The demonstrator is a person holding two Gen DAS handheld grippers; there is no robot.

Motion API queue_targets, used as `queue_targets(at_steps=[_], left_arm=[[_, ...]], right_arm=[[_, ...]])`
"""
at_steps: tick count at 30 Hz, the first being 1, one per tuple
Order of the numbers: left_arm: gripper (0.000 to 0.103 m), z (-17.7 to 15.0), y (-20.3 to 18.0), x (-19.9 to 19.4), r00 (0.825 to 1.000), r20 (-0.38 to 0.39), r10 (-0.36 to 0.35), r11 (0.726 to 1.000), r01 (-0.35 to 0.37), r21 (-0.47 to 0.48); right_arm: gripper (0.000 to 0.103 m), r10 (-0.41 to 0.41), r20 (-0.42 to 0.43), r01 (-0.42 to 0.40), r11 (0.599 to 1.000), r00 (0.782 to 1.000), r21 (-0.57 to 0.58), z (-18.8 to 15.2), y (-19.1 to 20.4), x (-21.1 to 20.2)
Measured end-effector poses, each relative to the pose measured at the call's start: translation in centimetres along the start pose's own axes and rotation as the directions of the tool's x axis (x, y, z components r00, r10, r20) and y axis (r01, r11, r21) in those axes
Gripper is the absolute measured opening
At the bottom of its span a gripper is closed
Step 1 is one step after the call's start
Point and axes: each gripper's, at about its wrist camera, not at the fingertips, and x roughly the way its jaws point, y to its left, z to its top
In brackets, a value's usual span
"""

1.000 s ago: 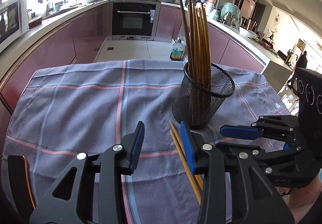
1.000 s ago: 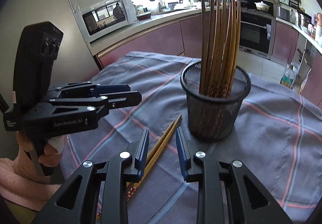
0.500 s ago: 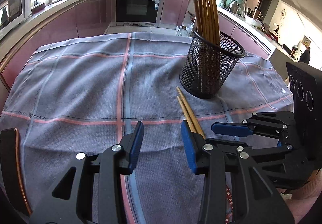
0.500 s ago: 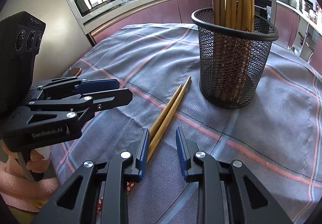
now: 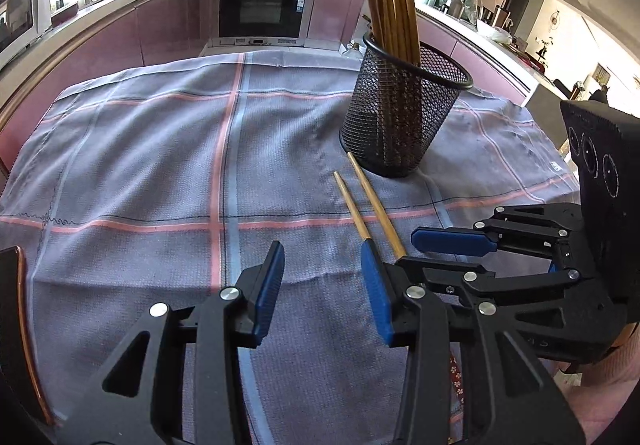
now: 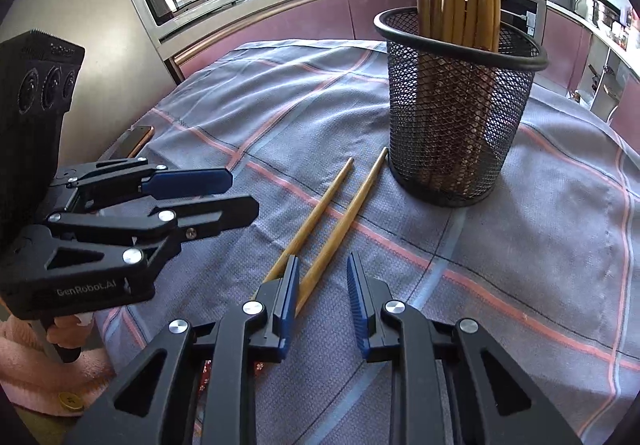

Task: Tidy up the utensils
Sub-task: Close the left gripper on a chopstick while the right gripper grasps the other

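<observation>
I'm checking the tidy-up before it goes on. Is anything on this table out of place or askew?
Yes: two chopsticks lie loose on the checked cloth, splayed apart, tips toward the mesh holder, where the rest stand upright. The right gripper is closing, one chopstick between its fingers. A phone sits at the cloth's edge.

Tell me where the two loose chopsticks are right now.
The two loose chopsticks lie side by side on the checked cloth, tips almost at the foot of the mesh holder, near ends at the right claw.
</observation>
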Motion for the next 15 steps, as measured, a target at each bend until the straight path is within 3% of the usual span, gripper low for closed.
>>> queue_targets(at_steps=[15], left_arm=[[0.043, -0.4, -1.5, 1.1, 0.999, -0.026, -0.019, 0.999, 0.02, 0.033]], right_arm=[[0.02, -0.007, 0.002, 0.007, 1.0, 1.0, 0.014, -0.4, -1.2, -0.5]])
